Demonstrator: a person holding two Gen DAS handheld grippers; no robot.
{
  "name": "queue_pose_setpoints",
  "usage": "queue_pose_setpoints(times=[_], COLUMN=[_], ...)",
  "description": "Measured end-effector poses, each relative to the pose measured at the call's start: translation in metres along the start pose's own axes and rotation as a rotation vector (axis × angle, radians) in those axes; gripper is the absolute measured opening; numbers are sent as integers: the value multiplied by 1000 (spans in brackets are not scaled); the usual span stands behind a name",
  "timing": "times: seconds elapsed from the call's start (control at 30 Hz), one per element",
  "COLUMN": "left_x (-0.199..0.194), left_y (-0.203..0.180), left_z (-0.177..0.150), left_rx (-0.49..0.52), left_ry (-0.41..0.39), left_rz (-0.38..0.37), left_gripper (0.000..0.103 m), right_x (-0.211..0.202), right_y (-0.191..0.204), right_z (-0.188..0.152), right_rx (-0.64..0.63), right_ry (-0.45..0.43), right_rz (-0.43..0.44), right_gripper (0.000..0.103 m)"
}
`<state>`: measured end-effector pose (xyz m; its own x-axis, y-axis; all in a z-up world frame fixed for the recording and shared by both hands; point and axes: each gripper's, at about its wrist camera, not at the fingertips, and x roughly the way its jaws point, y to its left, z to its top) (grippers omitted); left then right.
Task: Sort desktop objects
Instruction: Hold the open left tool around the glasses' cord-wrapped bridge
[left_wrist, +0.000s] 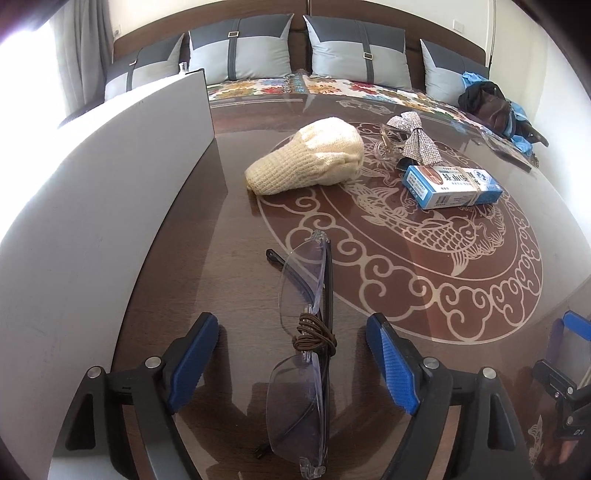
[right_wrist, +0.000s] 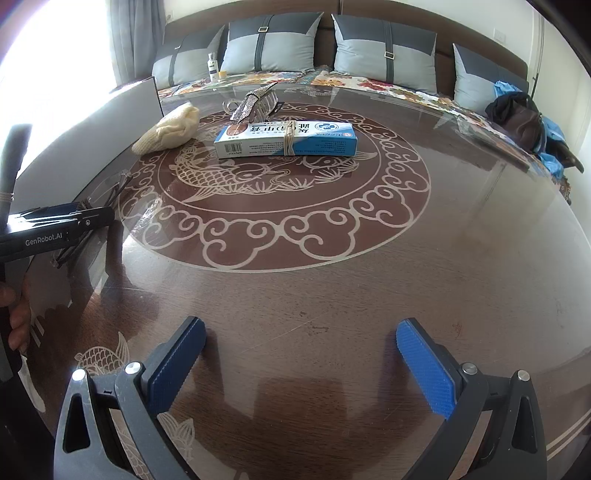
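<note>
1. "GenRobot.AI" stands in pale letters on the black body of the left tool (right_wrist: 48, 240), at the left edge of the right wrist view.
2. The blue-and-white box (right_wrist: 286, 140), right of that tool, bears large Chinese characters, too distorted to read surely.
3. Its end panel carries small print, illegible.

Left black two-finger gripper with blue pads (left_wrist: 291, 363), jaws spread apart, right black blue-padded gripper (right_wrist: 301, 365), jaws wide, nothing between.
</note>
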<state>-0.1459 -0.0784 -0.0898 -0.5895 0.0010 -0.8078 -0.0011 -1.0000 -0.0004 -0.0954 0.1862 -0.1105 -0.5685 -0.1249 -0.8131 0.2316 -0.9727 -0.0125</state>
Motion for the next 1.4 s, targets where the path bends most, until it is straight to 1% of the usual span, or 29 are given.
queue_pose_setpoints(times=[0.03,0.07,0.1,1.4], left_x=[1,3,5,5], left_y=[-1,-2,-3,-4], left_z=[0,0,0,-1], left_rx=[3,10,19,17], left_ry=[3,13,25,24], left_rz=[-4,-9,-13,-16], left_gripper=[88,99,103,103], right_x=[0,0,0,0], right_y=[0,0,0,0], right_z=[0,0,0,0], right_rx=[0,0,0,0], right_ry=[0,0,0,0], right_rz=[0,0,0,0], right_gripper=[103,103,103,103])
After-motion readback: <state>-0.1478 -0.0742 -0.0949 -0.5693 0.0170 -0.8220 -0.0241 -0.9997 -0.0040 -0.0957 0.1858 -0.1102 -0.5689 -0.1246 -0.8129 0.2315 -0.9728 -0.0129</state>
